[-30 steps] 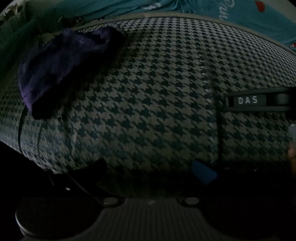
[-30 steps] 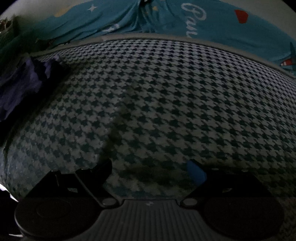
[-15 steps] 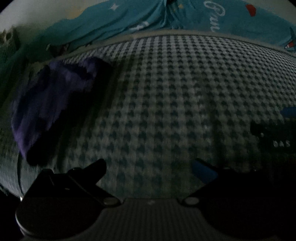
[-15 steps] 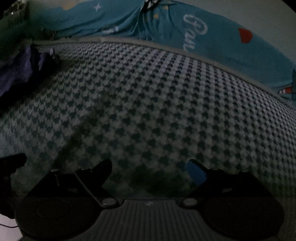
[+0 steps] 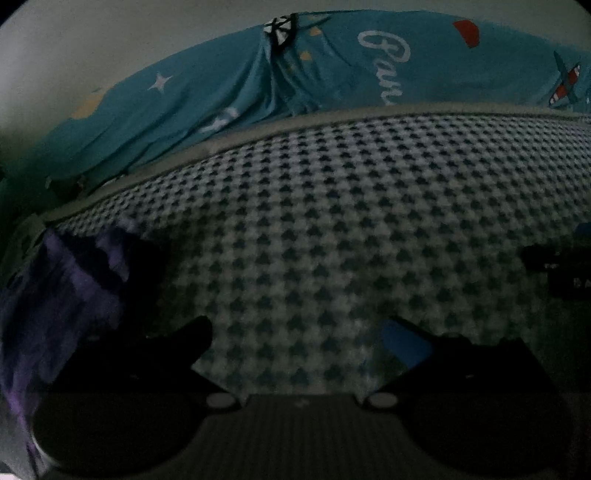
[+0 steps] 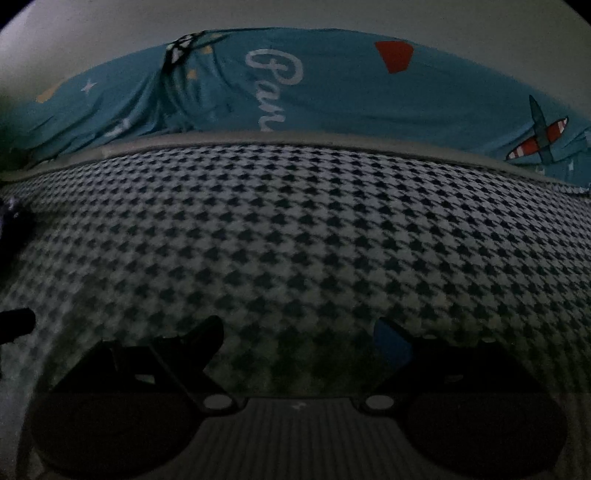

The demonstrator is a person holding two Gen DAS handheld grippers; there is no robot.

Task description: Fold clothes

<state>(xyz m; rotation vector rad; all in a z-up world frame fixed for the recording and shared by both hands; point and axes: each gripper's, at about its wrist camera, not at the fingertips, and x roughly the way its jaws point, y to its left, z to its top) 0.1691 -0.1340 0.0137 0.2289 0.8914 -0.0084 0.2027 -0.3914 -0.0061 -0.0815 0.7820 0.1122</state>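
Observation:
A dark purple garment (image 5: pixel 62 295) lies crumpled at the left of the houndstooth bed cover (image 5: pixel 332 229), just left of my left gripper (image 5: pixel 295 332). That gripper stands open over bare cover, nothing between its fingers. The right gripper's body (image 5: pixel 557 266) shows at the right edge of the left wrist view. In the right wrist view my right gripper (image 6: pixel 299 332) is open above the houndstooth cover (image 6: pixel 314 240), holding nothing. Only a sliver of the purple garment (image 6: pixel 9 218) shows at its far left edge. A black piece of the left gripper (image 6: pixel 16 321) pokes in below it.
A teal sheet (image 5: pixel 332 74) printed with stars, white script and a red-and-white plane (image 6: pixel 539 140) is heaped along the far side of the bed, against a pale wall (image 6: pixel 295 14). The scene is dim.
Both views have swung up and toward the far side of the bed, showing more teal sheet and wall. The purple garment slid toward the lower left. Both grippers stayed open.

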